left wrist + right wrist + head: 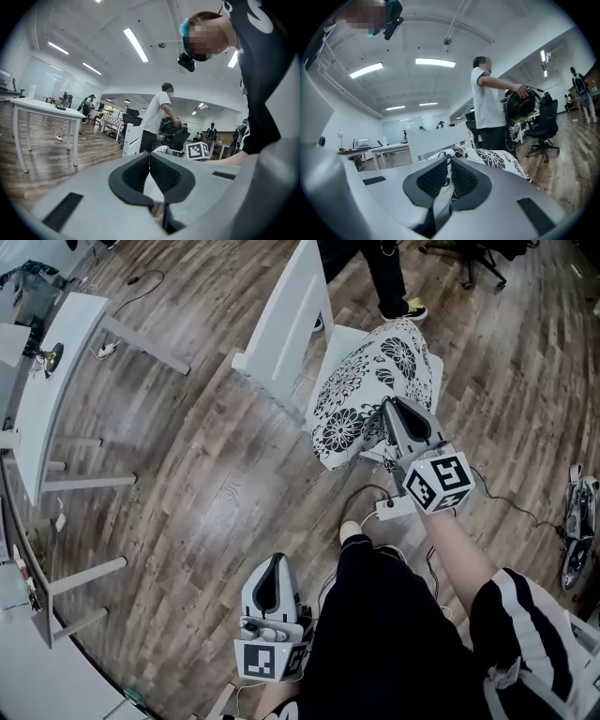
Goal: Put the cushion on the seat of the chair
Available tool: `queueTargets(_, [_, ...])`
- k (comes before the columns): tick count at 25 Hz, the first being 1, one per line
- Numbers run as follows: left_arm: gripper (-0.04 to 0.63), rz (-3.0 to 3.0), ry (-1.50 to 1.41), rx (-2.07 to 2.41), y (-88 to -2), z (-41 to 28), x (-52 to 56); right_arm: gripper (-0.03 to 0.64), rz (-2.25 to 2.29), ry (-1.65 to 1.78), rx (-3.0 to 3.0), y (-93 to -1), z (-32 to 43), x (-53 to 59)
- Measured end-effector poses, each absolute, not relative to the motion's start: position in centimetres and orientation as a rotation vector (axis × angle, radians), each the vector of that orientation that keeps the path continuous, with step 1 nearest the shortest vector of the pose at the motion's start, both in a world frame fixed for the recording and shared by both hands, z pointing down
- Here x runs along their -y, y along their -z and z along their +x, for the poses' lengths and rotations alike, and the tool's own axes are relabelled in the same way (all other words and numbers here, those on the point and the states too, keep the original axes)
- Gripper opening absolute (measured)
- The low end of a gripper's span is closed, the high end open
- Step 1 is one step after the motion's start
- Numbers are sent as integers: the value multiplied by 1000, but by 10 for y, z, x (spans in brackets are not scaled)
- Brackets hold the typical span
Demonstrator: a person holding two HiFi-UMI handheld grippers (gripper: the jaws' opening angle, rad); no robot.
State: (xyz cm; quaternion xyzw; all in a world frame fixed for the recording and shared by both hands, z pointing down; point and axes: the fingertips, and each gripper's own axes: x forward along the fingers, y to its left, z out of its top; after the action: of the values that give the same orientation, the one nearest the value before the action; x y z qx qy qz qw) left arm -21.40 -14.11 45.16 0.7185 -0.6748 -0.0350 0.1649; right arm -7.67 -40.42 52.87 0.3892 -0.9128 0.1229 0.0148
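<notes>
A black-and-white floral cushion (pixel 370 390) lies tilted over the seat of a white chair (pixel 286 324), with its near edge hanging off the front. My right gripper (pixel 389 409) is shut on that near edge. In the right gripper view the patterned fabric runs between the dark pads of the right gripper (pixel 450 161), and the cushion (pixel 497 157) spreads out beyond them in front of the chair back (pixel 440 140). My left gripper (pixel 273 561) hangs low beside my leg, shut and empty. In the left gripper view the left gripper (pixel 149 155) has its jaws meeting at the tips, with the chair (pixel 132 138) far ahead.
A white table (pixel 56 381) stands at the left on the wooden floor. A power strip (pixel 394 507) with cables lies on the floor below the chair. A person (pixel 389 277) stands just behind the chair. An office chair base (pixel 469 259) is at the top right.
</notes>
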Motion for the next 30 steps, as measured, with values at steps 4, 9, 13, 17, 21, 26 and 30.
queueTargets(4, [6,2027,94,1932,-461,-216,137,34,1195,-366,2828,-543,-80,407])
queueTargets(9, [6,1997,57,1930,-479,-217,133,34,1180,-344,2810,-559,-83,414])
queueTargets(13, [5,1974,57,1926,-488,-217,131,34,1171,-322,2790,-572,-85,419])
queueTargets(17, [6,1967,61,1919,-494,-218,126,34,1158,-296,2764,-586,-88,422])
queueTargets(21, [6,1959,70,1912,-500,-219,126,34,1144,-264,2743,-597,-93,427])
queueTargets(26, [5,1952,59,1896,-509,-218,123,34,1124,-233,2715,-611,-95,432])
queueTargets(30, [6,1922,36,1894,-519,-222,119,34,1121,-229,2683,-628,-95,436])
